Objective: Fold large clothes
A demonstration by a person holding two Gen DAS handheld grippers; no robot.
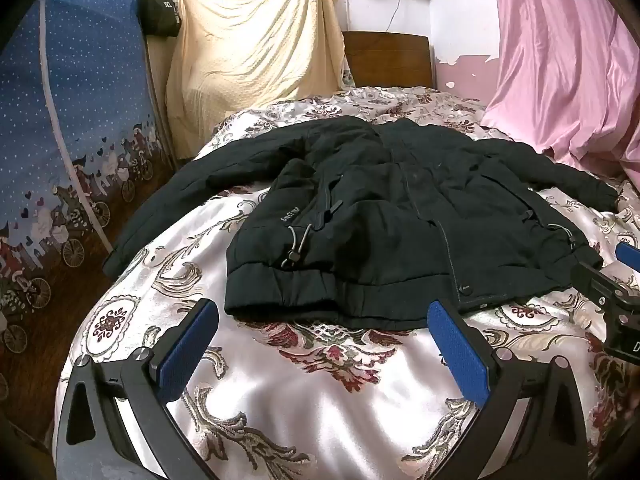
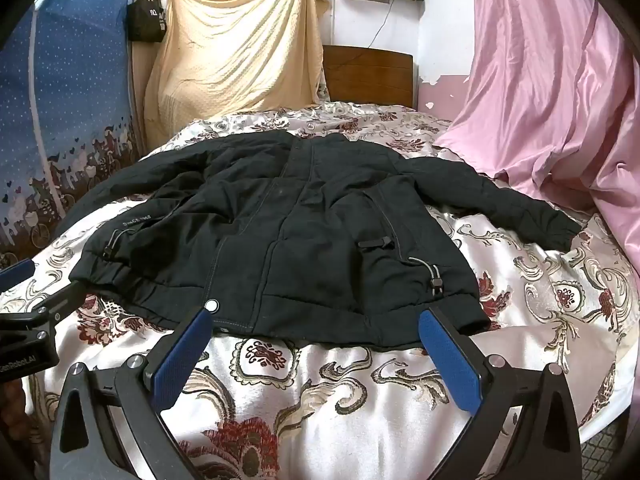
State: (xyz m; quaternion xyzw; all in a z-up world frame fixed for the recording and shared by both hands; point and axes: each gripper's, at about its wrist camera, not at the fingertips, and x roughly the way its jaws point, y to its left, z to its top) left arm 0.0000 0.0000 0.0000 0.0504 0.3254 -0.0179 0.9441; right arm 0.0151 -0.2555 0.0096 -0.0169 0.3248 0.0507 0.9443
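A large black padded jacket (image 1: 380, 216) lies front-up on the bed, sleeves spread to both sides, hem toward me; it also shows in the right wrist view (image 2: 288, 240). My left gripper (image 1: 322, 312) is open and empty, its blue pads (image 1: 188, 340) just short of the hem's left part. My right gripper (image 2: 314, 320) is open and empty at the hem's right part, its blue pads (image 2: 448, 356) touching nothing. The right gripper also shows at the right edge of the left wrist view (image 1: 612, 292), and the left gripper at the left edge of the right wrist view (image 2: 36, 312).
The bed carries a shiny floral cover (image 1: 320, 392). A pink sheet (image 1: 560, 60) hangs at the right, a cream cloth (image 1: 256, 40) and wooden headboard (image 1: 388, 60) behind, a blue patterned panel (image 1: 72, 120) at the left with a black bag (image 1: 158, 12).
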